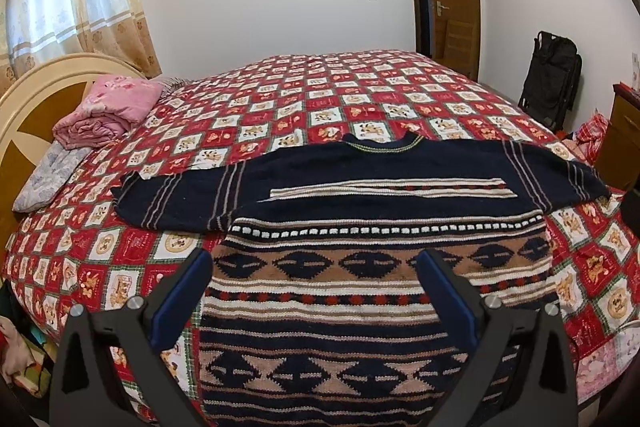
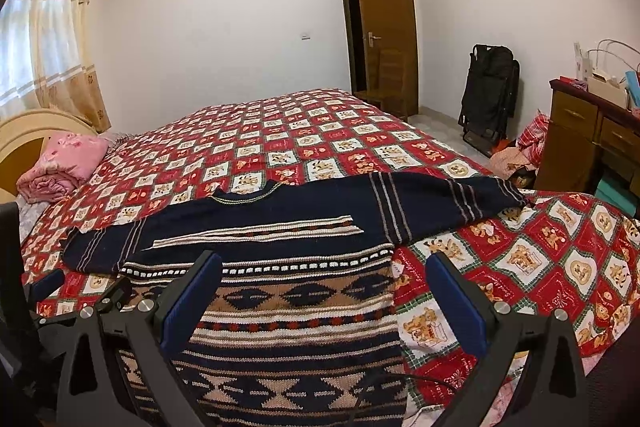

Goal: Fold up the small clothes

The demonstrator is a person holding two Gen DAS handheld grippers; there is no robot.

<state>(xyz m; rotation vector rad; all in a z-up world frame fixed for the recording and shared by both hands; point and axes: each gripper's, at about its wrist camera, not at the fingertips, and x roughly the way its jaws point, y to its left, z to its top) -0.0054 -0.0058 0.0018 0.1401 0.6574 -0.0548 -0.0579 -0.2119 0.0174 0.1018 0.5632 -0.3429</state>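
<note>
A knitted sweater (image 1: 360, 291), navy with brown, white and red pattern bands, lies flat on the bed, collar away from me and both sleeves spread sideways. It also shows in the right wrist view (image 2: 288, 291). My left gripper (image 1: 316, 261) is open and empty, hovering over the sweater's lower left part. My right gripper (image 2: 324, 263) is open and empty over the sweater's lower right edge. The left gripper's fingertips (image 2: 48, 283) show at the left edge of the right wrist view.
The bed has a red and white checked quilt (image 1: 320, 99). A folded pink blanket (image 1: 108, 111) lies by the headboard (image 1: 36, 95) at left. A black folded stroller (image 2: 488, 95), a wooden cabinet (image 2: 592, 143) and an open door (image 2: 384, 27) stand at right.
</note>
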